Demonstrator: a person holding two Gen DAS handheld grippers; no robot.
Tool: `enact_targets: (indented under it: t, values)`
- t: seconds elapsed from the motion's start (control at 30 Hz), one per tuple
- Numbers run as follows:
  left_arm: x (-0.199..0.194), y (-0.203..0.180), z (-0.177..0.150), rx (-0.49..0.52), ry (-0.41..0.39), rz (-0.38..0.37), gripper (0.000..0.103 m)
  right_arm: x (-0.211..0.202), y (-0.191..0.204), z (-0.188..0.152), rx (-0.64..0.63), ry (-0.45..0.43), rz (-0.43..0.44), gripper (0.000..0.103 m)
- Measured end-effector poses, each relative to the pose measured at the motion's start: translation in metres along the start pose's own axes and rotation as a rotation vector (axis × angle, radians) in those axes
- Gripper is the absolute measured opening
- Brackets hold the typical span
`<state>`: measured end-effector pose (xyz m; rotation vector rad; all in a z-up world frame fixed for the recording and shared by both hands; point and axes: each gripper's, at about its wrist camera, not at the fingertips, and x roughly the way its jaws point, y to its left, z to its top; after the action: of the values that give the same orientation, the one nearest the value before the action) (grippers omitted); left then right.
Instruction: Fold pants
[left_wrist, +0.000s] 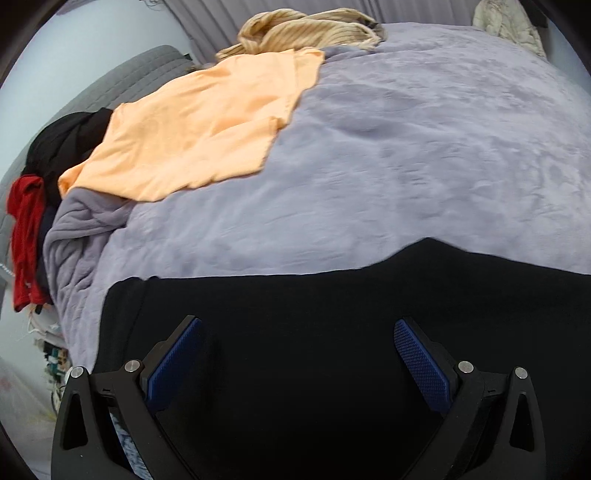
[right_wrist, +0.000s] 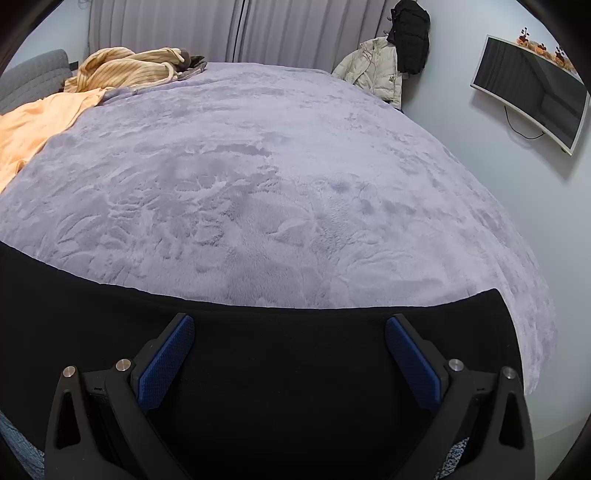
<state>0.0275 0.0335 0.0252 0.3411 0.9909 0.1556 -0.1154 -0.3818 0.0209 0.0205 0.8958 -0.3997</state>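
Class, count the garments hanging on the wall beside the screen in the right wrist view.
2: a black jacket hangs highest, and a cream puffy jacket hangs below and left of it. Others may hide underneath.

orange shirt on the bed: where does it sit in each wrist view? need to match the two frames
Left wrist: orange shirt fills the upper left, spread flat on the lavender blanket.
Right wrist: orange shirt only at the far left edge, partly cut off.
Shared landmark: the tan striped garment, bunched just beyond the shirt near the curtains.
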Motion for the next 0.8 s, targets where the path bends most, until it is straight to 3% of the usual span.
enact_targets:
  t: [0.13, 0.2, 0.3, 0.33, 0.4, 0.5, 0.57, 0.7, 0.8]
  values:
    - [0.017, 0.036, -0.006, 0.003, 0.014, 0.134, 0.103, -0.001, 0.001, -0.002, 0.003, -0.009, -0.013, 0.103]
    - [0.018, 0.053, -0.006, -0.044, 0.031, 0.053, 0.103, -0.002, 0.003, -0.001, 0.002, -0.006, -0.024, 0.103]
    - [0.003, 0.072, -0.007, -0.125, 0.012, 0.091, 0.103, -0.016, 0.012, 0.006, -0.003, 0.011, -0.056, 0.103]
    - [-0.007, 0.075, -0.009, -0.149, -0.004, 0.056, 0.103, -0.029, 0.023, 0.008, -0.020, -0.012, -0.004, 0.103]
    - [-0.028, 0.066, -0.020, -0.178, -0.008, -0.103, 0.103, -0.055, 0.053, 0.008, -0.086, -0.062, 0.120, 0.103]
    - [-0.059, 0.022, -0.048, -0.046, -0.014, -0.354, 0.103, -0.093, 0.119, -0.004, -0.306, -0.107, 0.354, 0.103]
    - [-0.075, -0.001, -0.067, 0.026, -0.028, -0.373, 0.103, -0.108, 0.154, -0.020, -0.444, -0.128, 0.451, 0.103]
    - [-0.080, -0.019, -0.096, 0.066, 0.009, -0.395, 0.103, -0.105, 0.187, -0.045, -0.583, -0.102, 0.466, 0.103]
    - [-0.066, -0.017, -0.107, 0.109, 0.019, -0.336, 0.103, -0.091, 0.184, -0.055, -0.603, -0.070, 0.478, 0.103]
